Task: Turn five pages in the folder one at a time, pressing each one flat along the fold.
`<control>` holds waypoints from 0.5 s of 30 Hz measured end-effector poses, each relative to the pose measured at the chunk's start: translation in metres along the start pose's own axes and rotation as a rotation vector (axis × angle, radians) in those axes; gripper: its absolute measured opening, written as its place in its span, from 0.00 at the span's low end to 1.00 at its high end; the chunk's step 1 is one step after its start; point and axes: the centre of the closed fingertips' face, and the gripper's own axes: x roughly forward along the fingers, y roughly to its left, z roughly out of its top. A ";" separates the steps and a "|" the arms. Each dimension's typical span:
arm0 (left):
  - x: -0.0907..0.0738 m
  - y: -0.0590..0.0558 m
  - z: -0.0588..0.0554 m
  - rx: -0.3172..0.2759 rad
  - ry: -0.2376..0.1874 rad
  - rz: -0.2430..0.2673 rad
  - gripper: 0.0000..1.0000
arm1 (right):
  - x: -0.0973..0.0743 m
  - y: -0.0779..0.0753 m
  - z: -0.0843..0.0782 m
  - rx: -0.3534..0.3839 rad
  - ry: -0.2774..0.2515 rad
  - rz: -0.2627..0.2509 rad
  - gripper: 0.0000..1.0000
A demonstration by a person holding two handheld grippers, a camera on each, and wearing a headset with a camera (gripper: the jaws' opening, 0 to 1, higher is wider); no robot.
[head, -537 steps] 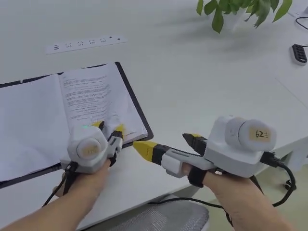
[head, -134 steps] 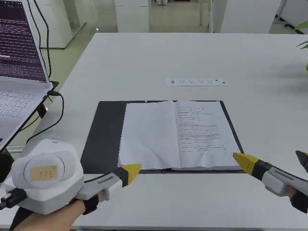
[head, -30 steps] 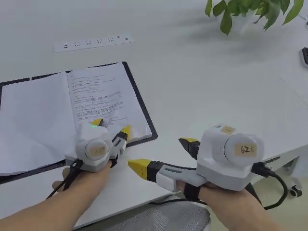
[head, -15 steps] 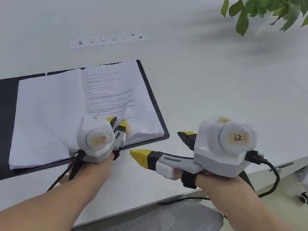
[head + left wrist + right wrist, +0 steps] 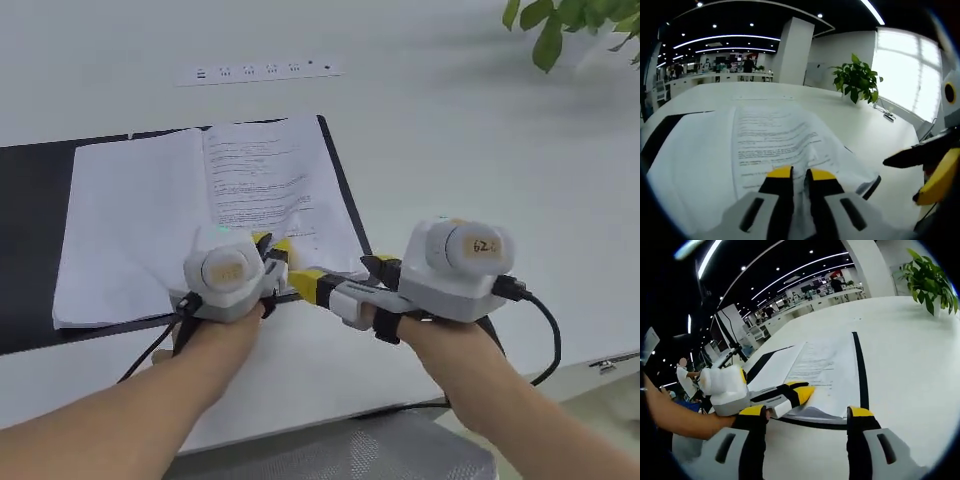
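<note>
The black folder [image 5: 30, 190] lies open on the white table, a blank sheet on its left and a printed page [image 5: 265, 185] on its right. My left gripper [image 5: 272, 248] sits at that page's lower edge, its yellow-tipped jaws pinched together on the paper [image 5: 775, 135], which wrinkles slightly near the corner. In the left gripper view the tips [image 5: 800, 174] nearly touch. My right gripper [image 5: 338, 273] hovers open just off the folder's lower right corner [image 5: 860, 390], nothing between its jaws [image 5: 807, 412]. The left gripper [image 5: 800, 390] lies ahead of it on the page.
A white power strip [image 5: 262, 71] lies beyond the folder. A potted plant [image 5: 570, 25] stands at the far right. The table's front edge [image 5: 330, 400] runs under my forearms, and a black cable [image 5: 545, 330] trails from the right gripper.
The left gripper's jaws, open a second ago, have shut on the page's lower edge. The right gripper has come in close to the folder's lower right corner. The head camera shifted.
</note>
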 end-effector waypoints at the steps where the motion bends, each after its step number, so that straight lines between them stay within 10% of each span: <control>1: 0.000 0.000 0.000 -0.005 0.001 -0.001 0.10 | 0.002 -0.002 -0.001 0.005 0.007 -0.005 0.64; 15: 0.002 0.000 -0.001 -0.003 0.009 -0.007 0.09 | 0.021 -0.019 -0.009 0.142 0.020 -0.031 0.53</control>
